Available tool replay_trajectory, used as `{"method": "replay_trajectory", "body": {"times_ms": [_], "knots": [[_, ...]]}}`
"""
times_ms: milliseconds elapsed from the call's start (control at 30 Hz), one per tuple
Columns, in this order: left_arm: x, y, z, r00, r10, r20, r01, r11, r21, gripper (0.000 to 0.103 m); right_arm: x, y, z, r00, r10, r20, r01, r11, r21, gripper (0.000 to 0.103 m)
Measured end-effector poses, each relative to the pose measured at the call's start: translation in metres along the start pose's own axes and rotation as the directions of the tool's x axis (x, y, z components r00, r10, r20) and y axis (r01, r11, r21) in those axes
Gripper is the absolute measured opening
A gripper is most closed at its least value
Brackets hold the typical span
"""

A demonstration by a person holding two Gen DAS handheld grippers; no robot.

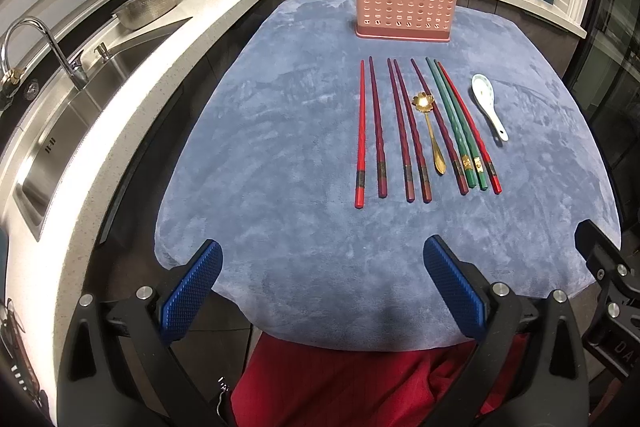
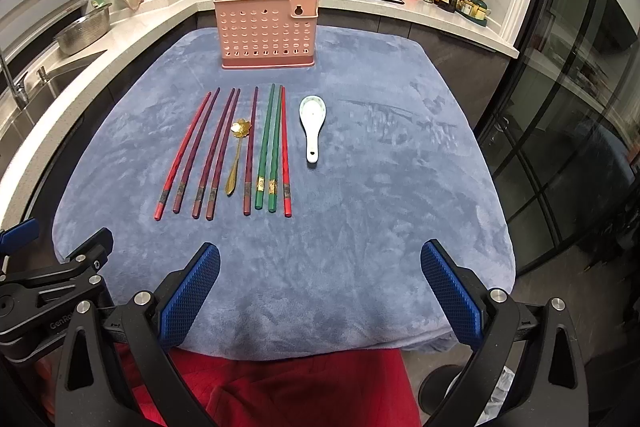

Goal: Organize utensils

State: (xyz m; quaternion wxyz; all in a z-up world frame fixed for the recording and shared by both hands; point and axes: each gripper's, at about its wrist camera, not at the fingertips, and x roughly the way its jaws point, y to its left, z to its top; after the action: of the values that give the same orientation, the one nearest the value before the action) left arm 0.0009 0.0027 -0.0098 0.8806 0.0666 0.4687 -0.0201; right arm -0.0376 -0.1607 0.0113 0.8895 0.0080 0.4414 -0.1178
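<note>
Nothing is looking sorted yet: every utensil is lying loose on the blue cloth (image 2: 360, 227) covering the tabletop, and the pink perforated holder (image 2: 267, 31) is standing upright at the upper centre of the right wrist frame, with nothing visibly poking out of its top.

Below the holder, in the middle of the frame, the chopsticks (image 2: 224, 155) are lying in a rough row, tips pointing toward the holder: red and dark purple ones toward the left, then a green pair (image 2: 269, 151) with one more red stick just beside it on the right. A small gold spoon (image 2: 237, 159) is sitting among the purple sticks, and a white ceramic spoon (image 2: 313, 129) is resting slightly apart to the right of the row.

The right gripper (image 2: 320, 291) is hovering at the bottom of its frame, fingers spread wide and grasping nothing. The left gripper (image 1: 322, 293) is doing the same at the bottom of the left wrist frame, fingers released and empty, well short of the utensils.

Judging from this layout, the whole job is remaining: each chopstick and both spoons are still waiting to go into the holder.
</note>
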Motion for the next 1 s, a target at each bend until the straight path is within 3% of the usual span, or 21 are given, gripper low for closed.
{"method": "replay_trajectory", "body": {"times_ms": [467, 633, 767, 900, 1000], "knots": [[0.060, 0.030, 0.017, 0.995, -0.048, -0.088, 0.036, 0.991, -0.133, 0.096, 0.037, -0.011, 0.010, 0.998, -0.011, -0.055, 0.013, 0.999, 0.034, 0.096], [0.086, 0.027, 0.026, 0.992, -0.081, -0.095, 0.068, 0.989, -0.131, 0.094, 0.059, -0.015, 0.020, 0.998, -0.003, -0.070, 0.006, 0.999, 0.038, 0.096], [0.109, 0.017, 0.032, 0.987, -0.105, -0.120, 0.093, 0.990, -0.104, 0.081, 0.077, -0.016, 0.029, 0.997, -0.009, -0.079, 0.013, 0.999, 0.045, 0.096], [0.127, 0.011, 0.036, 0.984, -0.106, -0.141, 0.094, 0.991, -0.093, 0.077, 0.092, -0.016, 0.040, 0.996, -0.003, -0.086, 0.008, 0.999, 0.054, 0.096], [0.138, 0.010, 0.037, 0.980, -0.118, -0.158, 0.104, 0.990, -0.094, 0.068, 0.101, -0.015, 0.047, 0.996, 0.001, -0.086, 0.004, 0.999, 0.052, 0.096]]}}
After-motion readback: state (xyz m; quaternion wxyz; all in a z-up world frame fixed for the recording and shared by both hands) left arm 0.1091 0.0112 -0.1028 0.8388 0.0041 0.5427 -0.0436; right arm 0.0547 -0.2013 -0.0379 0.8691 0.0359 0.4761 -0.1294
